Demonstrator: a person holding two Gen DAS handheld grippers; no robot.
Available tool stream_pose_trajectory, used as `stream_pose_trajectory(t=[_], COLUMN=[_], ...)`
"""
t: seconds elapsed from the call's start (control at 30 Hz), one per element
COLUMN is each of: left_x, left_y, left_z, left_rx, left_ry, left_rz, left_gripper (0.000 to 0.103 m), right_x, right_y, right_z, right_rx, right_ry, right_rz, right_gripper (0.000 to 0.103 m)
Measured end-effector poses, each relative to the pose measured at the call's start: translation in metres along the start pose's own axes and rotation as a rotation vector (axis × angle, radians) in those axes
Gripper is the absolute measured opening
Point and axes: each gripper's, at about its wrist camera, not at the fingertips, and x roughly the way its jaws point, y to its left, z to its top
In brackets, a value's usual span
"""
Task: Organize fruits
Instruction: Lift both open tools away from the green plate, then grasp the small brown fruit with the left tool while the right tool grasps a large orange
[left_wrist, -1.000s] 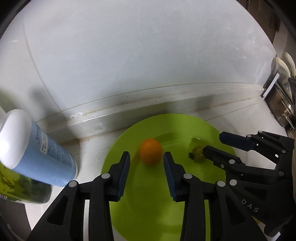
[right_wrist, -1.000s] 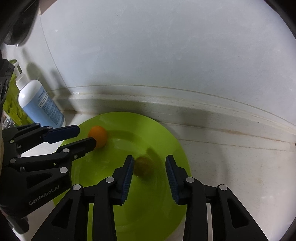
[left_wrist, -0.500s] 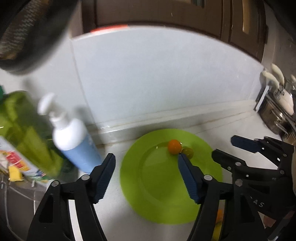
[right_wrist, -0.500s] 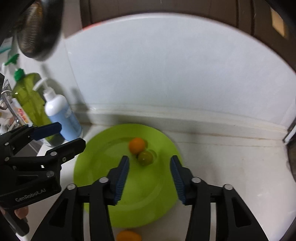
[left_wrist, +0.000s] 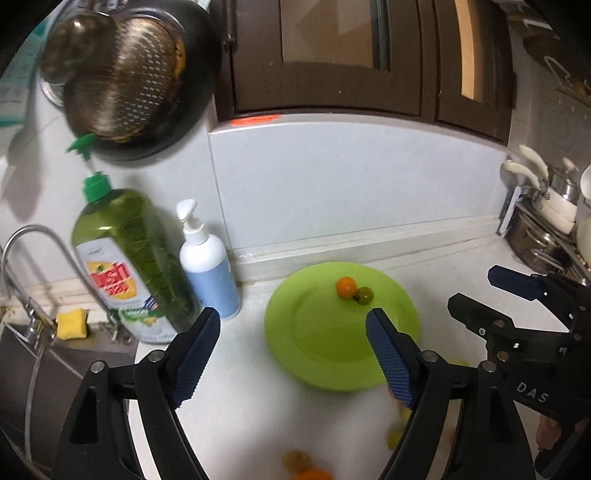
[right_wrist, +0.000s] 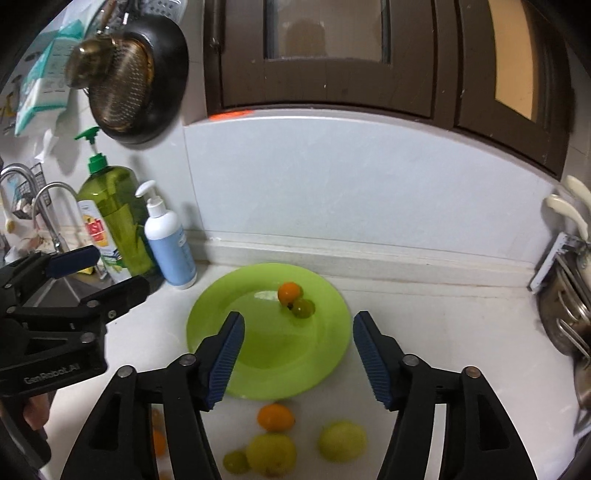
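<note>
A lime-green plate (left_wrist: 314, 343) (right_wrist: 258, 354) lies on the white counter by the wall. On it a small orange fruit (left_wrist: 346, 287) (right_wrist: 289, 291) touches a small green fruit (left_wrist: 364, 295) (right_wrist: 303, 308). My left gripper (left_wrist: 295, 362) hangs above the plate's near left, jaws opening, nothing between them. My right gripper (right_wrist: 297, 360) hangs over the plate's near edge, jaws opening too, empty. Loose fruit lies on the counter in front of the plate: an orange one (right_wrist: 275, 417), two yellow-green ones (right_wrist: 271, 454) (right_wrist: 342, 441), and a small green one (right_wrist: 236, 461).
A white-and-blue pump bottle (left_wrist: 208, 266) and a big green dish-soap bottle (left_wrist: 125, 258) stand left of the plate, beside a tap (left_wrist: 22, 258) and sink. A colander and pan (left_wrist: 125, 81) hang on the wall. Pots and utensils (left_wrist: 543, 221) crowd the right.
Both grippers let go of their fruit on the plate, opened wide, and pulled up and back. The orange and green fruit rolled together. Loose fruit on the counter has come into view.
</note>
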Motion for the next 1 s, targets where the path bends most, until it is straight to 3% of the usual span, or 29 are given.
stream_pose_trajectory(t=[0.5, 1.0], left_x=[-0.085, -0.102], left_y=[-0.013, -0.032], left_z=[-0.040, -0.099], left_rx=[-0.043, -0.046], left_ry=[-0.060, -0.008], left_rz=[0.037, 0.067], left_gripper=[0.089, 0.089], right_x=[-0.075, -0.099], right_y=[0.008, 0.005], right_z=[-0.043, -0.103], right_rx=[0.023, 0.053], right_ry=[-0.058, -0.017], right_rz=[-0.001, -0.020], right_gripper=[0.068, 0.068])
